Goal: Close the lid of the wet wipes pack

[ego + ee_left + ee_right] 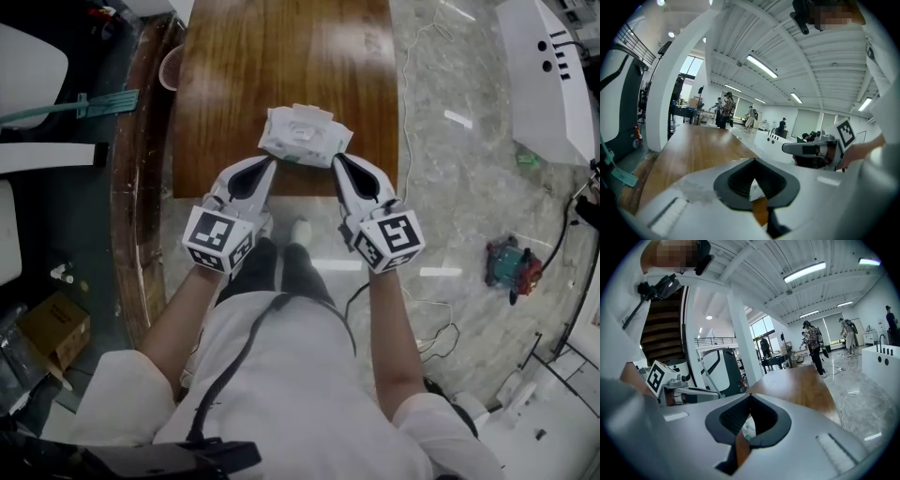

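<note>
Nearest me, my left gripper has its fingers closed on the left end of the wet wipes pack. My right gripper has its fingers closed on the right end. In each gripper view the tips meet, with a sliver of white and green wrapper showing in the gap behind them. The pack hangs between the two, at the middle of the near edge of the worktop. I cannot tell whether its underside rests on the wood or sits just clear of it. I judge it light and soft: a slick film wrapper over a damp stack that will sag and crumple if I squeeze the body. The flat sealed ends where I hold it now are the safest places to grip. The lid on its top face looks like the only stiff part, and I cannot make out how far it stands open. To close it I would want the pack lying flat on the wood, one end pinned. Then I would push down on the lid's free edge, not near its hinge. Beyond the pack the wood runs bare to the far edge.
</note>
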{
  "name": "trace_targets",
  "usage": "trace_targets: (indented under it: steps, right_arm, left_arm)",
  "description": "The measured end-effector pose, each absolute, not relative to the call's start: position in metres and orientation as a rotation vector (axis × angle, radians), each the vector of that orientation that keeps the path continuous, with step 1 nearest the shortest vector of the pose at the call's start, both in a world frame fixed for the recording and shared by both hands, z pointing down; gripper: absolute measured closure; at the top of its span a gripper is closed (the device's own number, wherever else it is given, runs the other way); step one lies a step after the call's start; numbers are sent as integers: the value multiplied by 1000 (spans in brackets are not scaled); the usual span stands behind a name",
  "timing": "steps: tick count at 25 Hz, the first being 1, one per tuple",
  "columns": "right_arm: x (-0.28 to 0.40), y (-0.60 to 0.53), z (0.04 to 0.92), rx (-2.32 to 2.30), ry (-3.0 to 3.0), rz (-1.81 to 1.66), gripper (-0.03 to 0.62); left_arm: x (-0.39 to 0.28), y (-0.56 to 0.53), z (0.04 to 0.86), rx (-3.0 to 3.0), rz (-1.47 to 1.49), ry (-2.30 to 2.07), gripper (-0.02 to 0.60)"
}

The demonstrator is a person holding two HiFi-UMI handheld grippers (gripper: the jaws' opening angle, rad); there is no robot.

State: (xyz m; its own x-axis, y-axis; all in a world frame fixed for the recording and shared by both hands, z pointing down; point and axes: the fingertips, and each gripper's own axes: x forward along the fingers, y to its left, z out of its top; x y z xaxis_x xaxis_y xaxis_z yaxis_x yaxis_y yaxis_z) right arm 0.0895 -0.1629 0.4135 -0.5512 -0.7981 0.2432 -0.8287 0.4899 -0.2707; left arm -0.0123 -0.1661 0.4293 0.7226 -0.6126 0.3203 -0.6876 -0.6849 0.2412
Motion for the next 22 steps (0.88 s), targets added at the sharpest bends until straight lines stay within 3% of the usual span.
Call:
trace_targets:
  steps: [22]
  right_arm:
    - [100,-227,485,1416,-2582,571,577]
  left_arm:
    - [11,-203,509,2496,369,-978,580]
